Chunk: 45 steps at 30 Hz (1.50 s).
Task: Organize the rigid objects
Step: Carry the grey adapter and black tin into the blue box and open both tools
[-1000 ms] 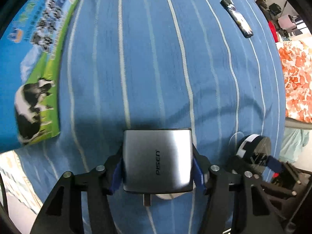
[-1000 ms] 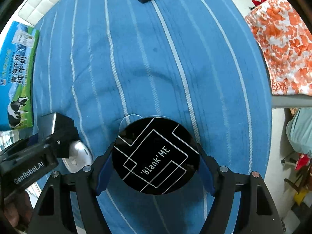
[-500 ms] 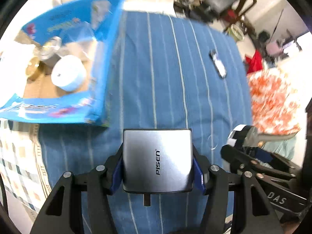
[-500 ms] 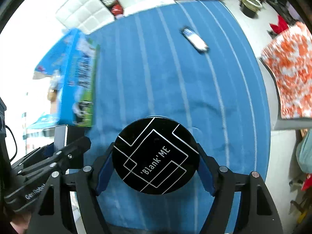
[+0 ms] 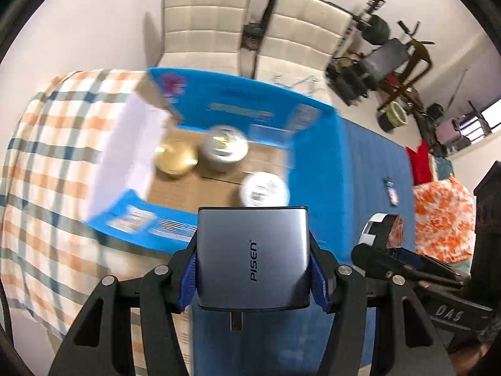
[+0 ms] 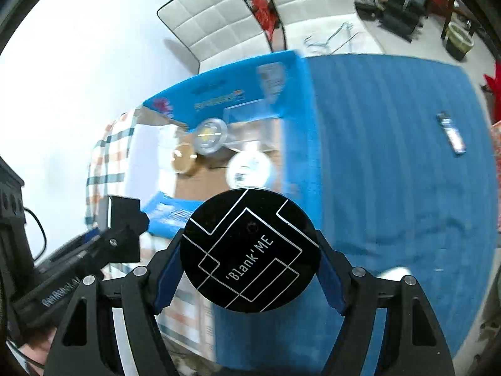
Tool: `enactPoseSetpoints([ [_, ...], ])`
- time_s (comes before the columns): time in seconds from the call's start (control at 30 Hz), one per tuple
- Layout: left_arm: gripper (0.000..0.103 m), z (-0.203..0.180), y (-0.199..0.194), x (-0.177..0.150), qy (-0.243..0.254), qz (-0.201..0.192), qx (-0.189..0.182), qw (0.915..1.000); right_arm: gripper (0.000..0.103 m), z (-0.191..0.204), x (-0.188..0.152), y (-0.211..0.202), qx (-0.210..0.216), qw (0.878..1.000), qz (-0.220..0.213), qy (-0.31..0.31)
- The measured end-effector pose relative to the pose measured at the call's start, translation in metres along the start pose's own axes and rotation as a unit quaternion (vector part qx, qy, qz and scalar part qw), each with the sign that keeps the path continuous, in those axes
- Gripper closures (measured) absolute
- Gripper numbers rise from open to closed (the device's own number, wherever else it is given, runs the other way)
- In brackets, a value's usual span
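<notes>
both claws loaded, short of the blue box

left claw (image 5: 253,266) clamped on the grey pisen charger (image 5: 253,258), held between the blue pads, raised just short of the near wall of the open blue box (image 5: 316,163). right claw (image 6: 249,258) gripping the round black tin (image 6: 249,250) marked 'blank'me, likewise lifted near that box's front edge. inside the box: a gold tin (image 5: 177,159), a silver tin (image 5: 224,148), a white tin (image 5: 264,189). right of the box, well apart, a slim dark stick (image 6: 451,133) lying on the blue striped cloth (image 6: 391,156).
</notes>
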<state>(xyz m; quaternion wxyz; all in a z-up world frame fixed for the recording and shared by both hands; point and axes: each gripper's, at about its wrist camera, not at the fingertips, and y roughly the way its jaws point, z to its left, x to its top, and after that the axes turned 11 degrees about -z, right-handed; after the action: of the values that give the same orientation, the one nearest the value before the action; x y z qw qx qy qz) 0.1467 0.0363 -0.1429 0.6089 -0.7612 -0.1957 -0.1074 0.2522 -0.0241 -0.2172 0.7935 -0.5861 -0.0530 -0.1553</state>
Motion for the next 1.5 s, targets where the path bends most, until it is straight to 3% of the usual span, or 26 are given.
enactPoseSetpoints([
  [0.13,0.047,0.054,0.023,0.008,-0.015,0.018,0.017,0.9996,0.026,0.029,0.01,0.048,-0.003,1.0,0.02,0.015],
  [0.3,0.047,0.092,0.053,0.016,-0.019,0.048,0.018,0.9985,0.026,0.037,0.015,0.107,-0.015,0.997,0.051,0.055],
  [0.47,0.047,0.103,0.089,0.014,-0.001,0.089,0.014,0.996,0.026,0.035,0.016,0.165,-0.024,0.99,0.092,0.1],
  [0.73,0.047,0.1,0.127,0.011,0.043,0.13,0.019,0.9904,0.025,0.039,0.008,0.22,-0.044,0.982,0.142,0.117],
  [0.9,0.047,0.097,0.14,0.007,0.058,0.148,0.029,0.9868,0.025,0.043,0.006,0.242,-0.063,0.98,0.157,0.108],
  [1.13,0.044,0.11,0.144,-0.002,0.027,0.178,0.025,0.9833,0.024,0.047,0.006,0.252,-0.077,0.978,0.169,0.092],
  [1.5,0.044,0.105,0.122,-0.006,0.024,0.176,0.035,0.9835,0.023,0.059,0.004,0.253,-0.077,0.979,0.177,0.061],
])
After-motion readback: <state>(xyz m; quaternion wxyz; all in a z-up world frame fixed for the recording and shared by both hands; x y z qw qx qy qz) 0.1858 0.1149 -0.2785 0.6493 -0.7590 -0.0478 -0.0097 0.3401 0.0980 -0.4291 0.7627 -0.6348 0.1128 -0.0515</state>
